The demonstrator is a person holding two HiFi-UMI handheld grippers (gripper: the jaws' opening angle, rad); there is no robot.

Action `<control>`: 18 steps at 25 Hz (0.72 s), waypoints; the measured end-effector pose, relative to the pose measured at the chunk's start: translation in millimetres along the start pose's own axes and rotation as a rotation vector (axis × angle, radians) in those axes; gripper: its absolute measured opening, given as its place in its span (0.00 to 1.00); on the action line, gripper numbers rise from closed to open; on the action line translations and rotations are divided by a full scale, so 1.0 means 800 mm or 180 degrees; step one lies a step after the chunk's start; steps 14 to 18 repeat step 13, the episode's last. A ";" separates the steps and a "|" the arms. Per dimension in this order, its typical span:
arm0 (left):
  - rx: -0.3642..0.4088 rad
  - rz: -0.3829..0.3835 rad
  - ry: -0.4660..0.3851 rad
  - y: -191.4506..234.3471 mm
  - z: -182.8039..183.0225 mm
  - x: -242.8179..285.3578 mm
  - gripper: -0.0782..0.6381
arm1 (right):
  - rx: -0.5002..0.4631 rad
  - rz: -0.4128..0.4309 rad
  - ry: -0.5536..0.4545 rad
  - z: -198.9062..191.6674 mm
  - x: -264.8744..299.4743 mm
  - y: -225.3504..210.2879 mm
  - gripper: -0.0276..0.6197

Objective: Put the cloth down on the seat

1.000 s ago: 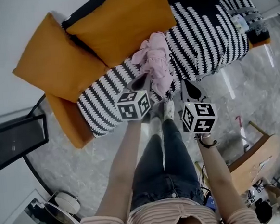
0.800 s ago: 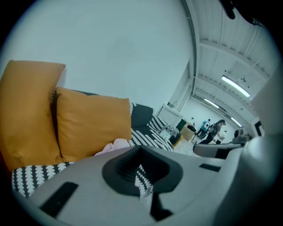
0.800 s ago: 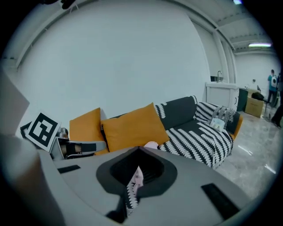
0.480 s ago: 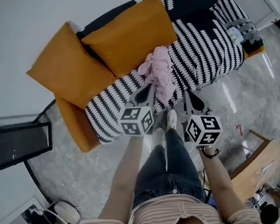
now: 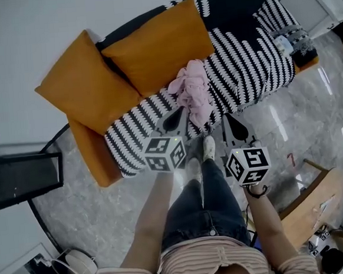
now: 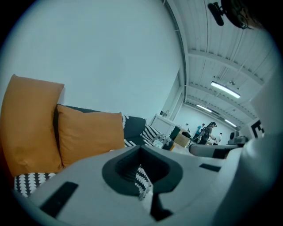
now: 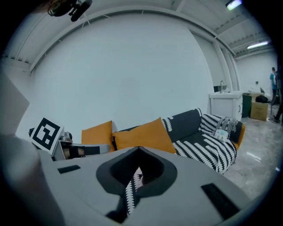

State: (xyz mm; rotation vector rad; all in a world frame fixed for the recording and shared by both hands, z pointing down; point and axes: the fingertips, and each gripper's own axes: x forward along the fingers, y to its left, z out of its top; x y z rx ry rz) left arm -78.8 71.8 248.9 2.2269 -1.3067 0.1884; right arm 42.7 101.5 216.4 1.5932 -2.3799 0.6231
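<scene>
- Pink cloth (image 5: 193, 92) lies bunched on the striped sofa seat (image 5: 248, 62), at its near edge, just right of the orange cushions (image 5: 146, 47). Same spot as a sec ago.
- Change: both grippers are further back toward the person than a sec ago. The left tips are no longer at the cloth's near-left edge, and there's now a clear gap btw tips & cloth.
- Left gripper (image 5: 176, 120): jaws clenched, nothing btw them. Its own view shows only a sliver of striped fabric past them.
- Right gripper (image 5: 230, 126): jaws together too, empty. It hangs near-right of the cloth, not touching.
- Meaning: cloth is down on the seat & let go, so the task looks done. Hands seem to be retreating.
- Possible risk: the cloth's near end sits right at the seat's front edge & might slip off.
</scene>
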 end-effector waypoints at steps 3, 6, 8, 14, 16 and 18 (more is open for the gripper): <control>-0.0002 -0.0015 -0.0007 -0.003 -0.002 0.000 0.13 | -0.0033 0.0010 -0.0028 0.004 -0.006 0.002 0.05; 0.0017 -0.0027 -0.0011 -0.002 -0.002 0.002 0.13 | -0.0029 0.0034 -0.0072 0.008 -0.010 0.004 0.05; 0.0025 -0.0031 -0.0022 -0.003 -0.002 0.006 0.13 | -0.0017 0.0040 -0.0102 0.010 -0.012 0.001 0.05; 0.0044 -0.0021 -0.0029 -0.009 -0.004 0.023 0.13 | -0.0004 0.0050 -0.0172 0.014 -0.017 -0.019 0.05; 0.0044 -0.0021 -0.0029 -0.009 -0.004 0.023 0.13 | -0.0004 0.0050 -0.0172 0.014 -0.017 -0.019 0.05; 0.0044 -0.0021 -0.0029 -0.009 -0.004 0.023 0.13 | -0.0004 0.0050 -0.0172 0.014 -0.017 -0.019 0.05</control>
